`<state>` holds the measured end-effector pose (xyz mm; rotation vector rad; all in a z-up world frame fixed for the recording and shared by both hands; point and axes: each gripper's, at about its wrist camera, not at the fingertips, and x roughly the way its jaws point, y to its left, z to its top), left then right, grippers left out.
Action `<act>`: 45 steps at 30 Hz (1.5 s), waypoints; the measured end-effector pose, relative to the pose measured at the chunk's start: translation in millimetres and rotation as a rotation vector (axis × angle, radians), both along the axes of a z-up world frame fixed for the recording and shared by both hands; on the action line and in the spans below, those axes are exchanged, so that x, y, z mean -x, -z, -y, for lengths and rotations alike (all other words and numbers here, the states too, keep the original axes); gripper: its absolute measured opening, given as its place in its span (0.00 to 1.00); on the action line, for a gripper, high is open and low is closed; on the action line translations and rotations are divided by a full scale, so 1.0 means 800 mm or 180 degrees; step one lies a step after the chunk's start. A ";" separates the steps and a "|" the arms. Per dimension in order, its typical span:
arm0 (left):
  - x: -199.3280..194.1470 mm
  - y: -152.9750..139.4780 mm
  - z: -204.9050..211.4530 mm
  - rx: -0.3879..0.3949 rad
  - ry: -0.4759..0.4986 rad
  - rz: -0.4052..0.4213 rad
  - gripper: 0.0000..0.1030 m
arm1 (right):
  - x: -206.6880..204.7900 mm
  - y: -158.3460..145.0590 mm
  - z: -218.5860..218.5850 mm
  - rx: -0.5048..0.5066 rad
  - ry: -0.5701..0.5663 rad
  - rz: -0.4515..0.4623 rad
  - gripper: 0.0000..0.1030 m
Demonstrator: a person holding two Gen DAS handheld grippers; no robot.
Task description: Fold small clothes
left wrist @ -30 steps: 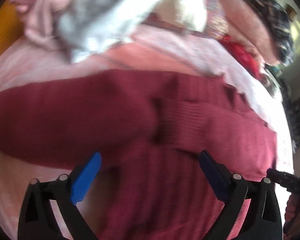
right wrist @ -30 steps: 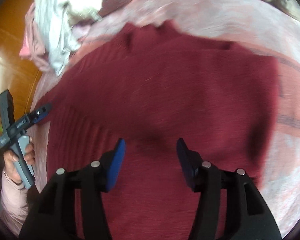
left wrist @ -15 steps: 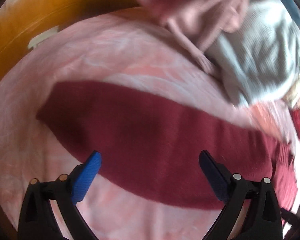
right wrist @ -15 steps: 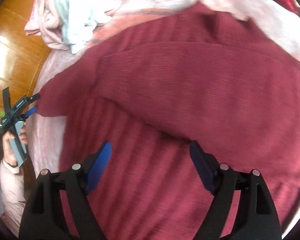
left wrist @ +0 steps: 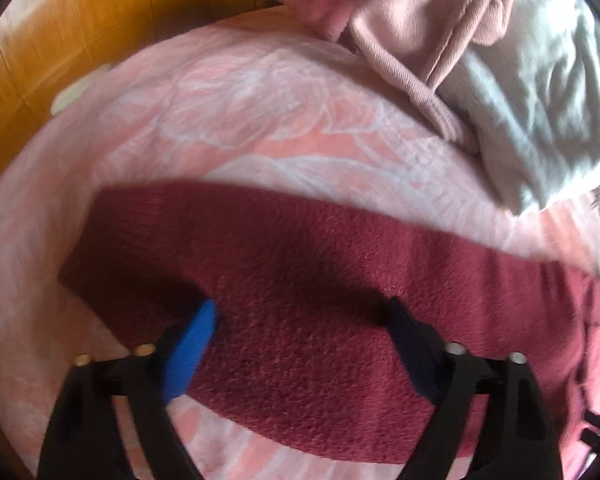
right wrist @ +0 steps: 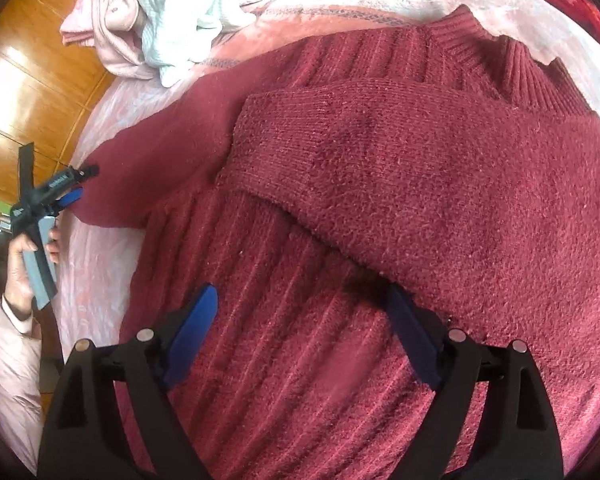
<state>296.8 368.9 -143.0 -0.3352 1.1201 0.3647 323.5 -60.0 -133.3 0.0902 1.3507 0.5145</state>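
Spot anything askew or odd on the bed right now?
Nothing damaged or spilled. The maroon sweater is half folded: one sleeve lies across the chest, the other sleeve still stretches out sideways, between the closing left tool. Unfolded clothes sit heaped at the bed's corner.

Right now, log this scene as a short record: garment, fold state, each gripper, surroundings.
garment: maroon knit sweater lying flat on a pink bedspread
fold state: one sleeve folded across the chest; the other sleeve lies stretched out sideways
left gripper: jaws closing over the outstretched sleeve, pads not yet pressing
right gripper: jaws opening above the ribbed body, holding nothing
surroundings: heap of pink and pale clothes beyond the sweater
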 end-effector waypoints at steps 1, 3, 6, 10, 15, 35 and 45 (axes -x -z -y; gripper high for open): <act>0.001 -0.001 0.002 -0.0036 0.0011 0.0004 0.61 | 0.001 0.000 0.002 -0.0005 0.0004 -0.0002 0.83; 0.002 -0.009 0.005 0.0013 0.0043 0.0081 0.29 | 0.005 -0.002 0.011 -0.0025 0.0014 -0.0009 0.83; 0.004 -0.019 0.009 0.0154 -0.0016 0.0192 0.09 | 0.007 -0.004 0.022 -0.0073 0.0047 -0.0027 0.83; 0.012 -0.043 0.035 0.0273 0.0082 0.0485 0.08 | 0.012 -0.010 0.041 -0.0107 0.0042 -0.0017 0.82; 0.006 -0.079 0.091 0.0528 0.0450 0.0852 0.08 | 0.017 -0.017 0.063 -0.0066 0.0080 0.0027 0.82; -0.017 -0.098 0.407 0.1104 0.1820 0.0981 0.08 | 0.033 -0.027 0.207 0.0100 0.0514 0.0142 0.82; -0.023 -0.039 0.511 0.1050 0.2082 0.0507 0.08 | 0.044 -0.021 0.250 0.0119 0.0614 0.0118 0.82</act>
